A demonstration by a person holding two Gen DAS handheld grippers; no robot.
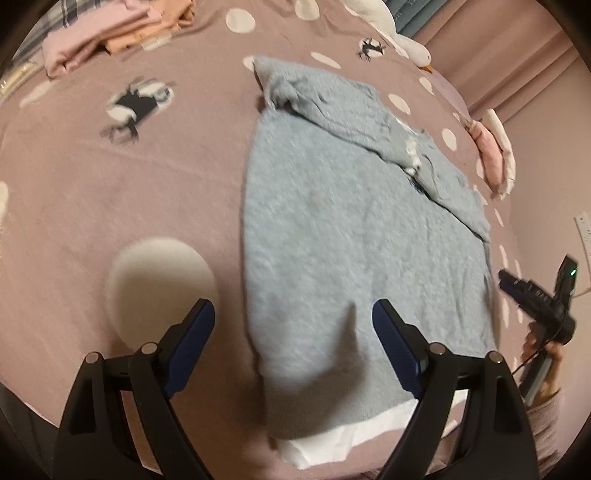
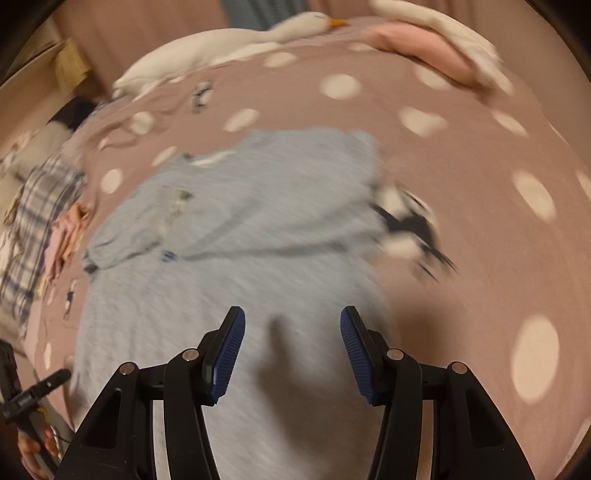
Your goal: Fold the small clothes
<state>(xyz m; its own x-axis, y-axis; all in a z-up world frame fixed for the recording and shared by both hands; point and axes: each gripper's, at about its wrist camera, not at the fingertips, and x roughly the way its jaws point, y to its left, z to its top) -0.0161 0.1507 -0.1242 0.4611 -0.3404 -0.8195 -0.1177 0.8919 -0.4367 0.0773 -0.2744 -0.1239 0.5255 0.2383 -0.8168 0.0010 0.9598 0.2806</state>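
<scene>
A small grey-blue knit garment (image 1: 351,229) lies spread on the pink dotted bedsheet (image 1: 129,192), one sleeve folded across its upper part and a white hem at its near edge. My left gripper (image 1: 293,317) hangs open over the garment's near left edge, nothing between its blue pads. In the right wrist view the same garment (image 2: 229,240) is blurred. My right gripper (image 2: 293,325) is open above its lower part, jaws empty. The right gripper (image 1: 532,295) also shows at the right edge of the left wrist view, held in a hand.
Folded pink and orange clothes (image 1: 103,33) are stacked at the far left of the bed. A white goose plush (image 2: 221,44) lies along the far edge, and a pink-and-white folded item (image 1: 495,155) sits to the right. A plaid cloth (image 2: 33,221) lies at the left.
</scene>
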